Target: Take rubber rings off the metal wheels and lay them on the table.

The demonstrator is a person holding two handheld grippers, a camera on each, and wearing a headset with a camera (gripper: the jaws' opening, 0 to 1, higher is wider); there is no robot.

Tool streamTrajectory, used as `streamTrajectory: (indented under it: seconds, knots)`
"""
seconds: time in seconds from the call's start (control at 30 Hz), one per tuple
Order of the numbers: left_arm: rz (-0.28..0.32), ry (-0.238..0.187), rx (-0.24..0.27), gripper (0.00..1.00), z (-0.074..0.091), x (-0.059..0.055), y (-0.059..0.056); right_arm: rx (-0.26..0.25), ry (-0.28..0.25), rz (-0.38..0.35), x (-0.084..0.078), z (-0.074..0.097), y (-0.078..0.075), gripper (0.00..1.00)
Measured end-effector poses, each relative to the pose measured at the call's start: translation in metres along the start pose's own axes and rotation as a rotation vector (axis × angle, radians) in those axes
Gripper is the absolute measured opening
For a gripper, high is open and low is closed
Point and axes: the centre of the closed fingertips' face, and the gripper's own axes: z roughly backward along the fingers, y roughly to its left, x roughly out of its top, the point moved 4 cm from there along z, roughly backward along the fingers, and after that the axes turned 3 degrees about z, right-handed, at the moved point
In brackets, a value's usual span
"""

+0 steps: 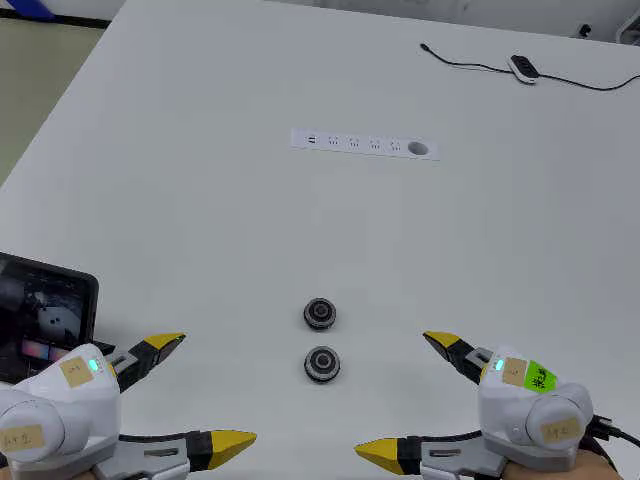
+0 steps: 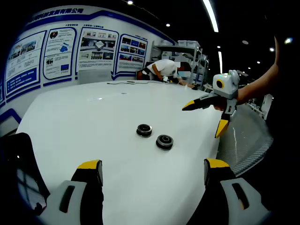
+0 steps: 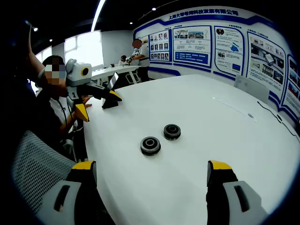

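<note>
Now | left gripper (image 1: 212, 390) fingers spread wide, holding nothing | right gripper (image 1: 398, 394) likewise spread, holding nothing | near wheel (image 1: 322, 364) and far wheel (image 1: 320, 314), dark rings on, lie between both grippers, touching no finger, toward the desk's (image 1: 200, 200) near edge | power strip (image 1: 364, 144) lies farther out

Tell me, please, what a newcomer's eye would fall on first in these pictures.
First come the near wheel and the far wheel, small and dark, close together on the white table. Next come the left gripper and the right gripper, both open with yellow tips, one on each side of the wheels. Farther back lies a white power strip.
</note>
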Motion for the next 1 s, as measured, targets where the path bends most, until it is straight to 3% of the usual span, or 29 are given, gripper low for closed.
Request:
streamTrajectory:
  seconds: [0.37, 1.0]
  knots:
    - [-0.001, 0.005, 0.010, 0.91, 0.0035, -0.0011, 0.0084, -0.011, 0.007, -0.011, -0.0042, 0.0042, -0.0009, 0.99]
    - [0.020, 0.012, 0.014, 0.89, 0.0028, -0.0023, 0.0092, 0.007, 0.017, -0.040, -0.0064, 0.0007, -0.0014, 0.99]
